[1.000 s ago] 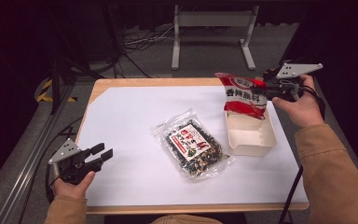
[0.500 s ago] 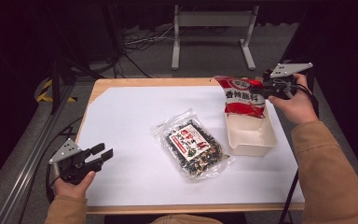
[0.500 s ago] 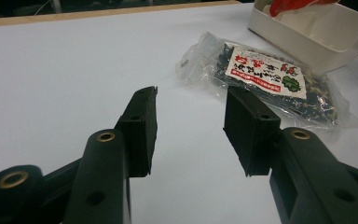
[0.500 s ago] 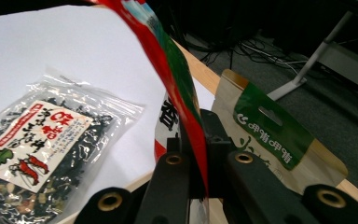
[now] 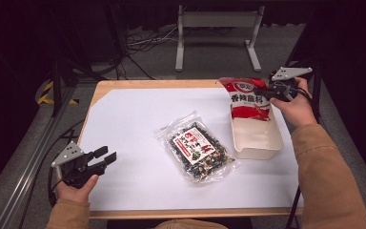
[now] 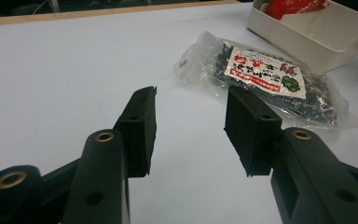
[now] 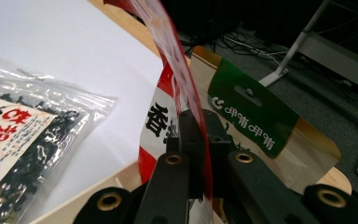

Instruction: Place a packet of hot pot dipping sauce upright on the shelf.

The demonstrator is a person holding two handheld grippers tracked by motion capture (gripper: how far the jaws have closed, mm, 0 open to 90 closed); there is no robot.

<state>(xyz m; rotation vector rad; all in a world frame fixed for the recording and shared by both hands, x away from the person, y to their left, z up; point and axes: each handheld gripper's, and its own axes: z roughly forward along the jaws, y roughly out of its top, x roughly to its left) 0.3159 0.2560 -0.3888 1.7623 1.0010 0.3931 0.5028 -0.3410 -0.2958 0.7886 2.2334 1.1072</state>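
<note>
Red packet [image 5: 249,99] standing in white bin [image 5: 257,143], right gripper [image 5: 272,90] jaws pinching it, left gripper [image 5: 106,157] jaws half open, empty

- 2 snack packets total
- 1 red seasoning packet [image 5: 249,99], standing in the far end of the white tray [image 5: 262,145]; a second pouch with a green header [image 7: 249,115] shows behind it in the right gripper view, can't tell if it's a separate item
- 1 clear bag of dark dried mix [image 5: 197,149], flat, just beside the tray's near-left side
- 1 white tray
- 1 white sheet [image 5: 128,124] under the tray
- 1 wooden table [image 5: 138,85]
- 2 grippers: left gripper [image 5: 104,157] well apart from the tray, right gripper [image 5: 267,91] at its far end
- 1 grey metal stand [image 5: 217,21] on the floor beyond the tray
</note>
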